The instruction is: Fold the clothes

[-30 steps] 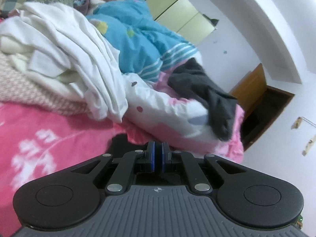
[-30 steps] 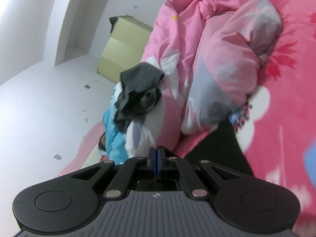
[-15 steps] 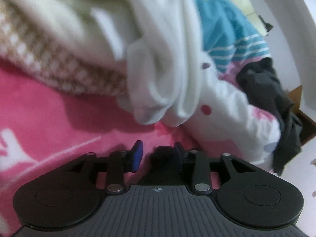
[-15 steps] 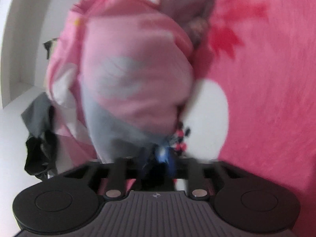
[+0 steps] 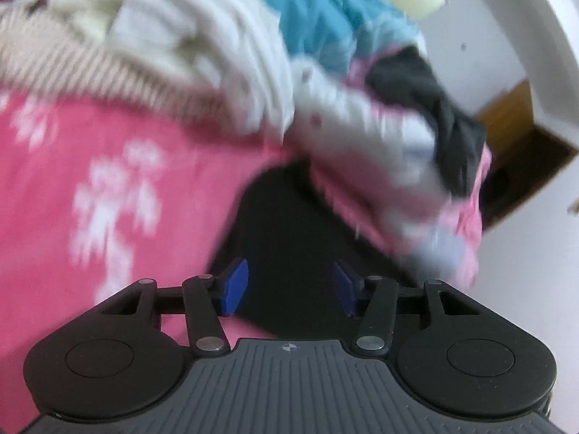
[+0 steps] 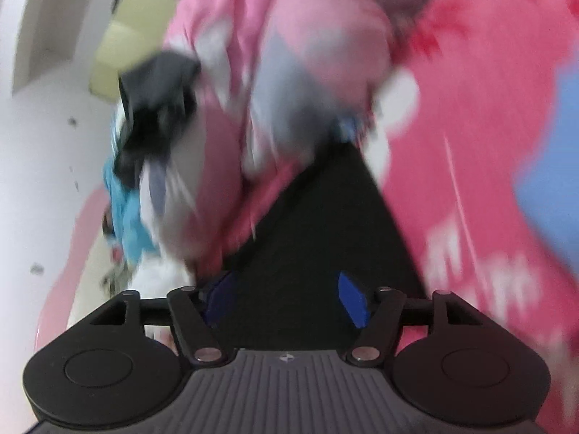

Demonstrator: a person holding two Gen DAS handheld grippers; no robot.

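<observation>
Blurrily, left gripper and right gripper jaws spread, black garment beneath, no legible writing.

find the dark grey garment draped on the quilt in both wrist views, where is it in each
Left wrist: dark grey garment upper right, draped over the floral quilt.
Right wrist: same garment upper left, at the quilt's left edge.
Shared landmark: the black cloth lying just ahead of both open grippers.

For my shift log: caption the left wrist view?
Left gripper open above a black garment on the pink bedspread, motion-blurred.
</observation>
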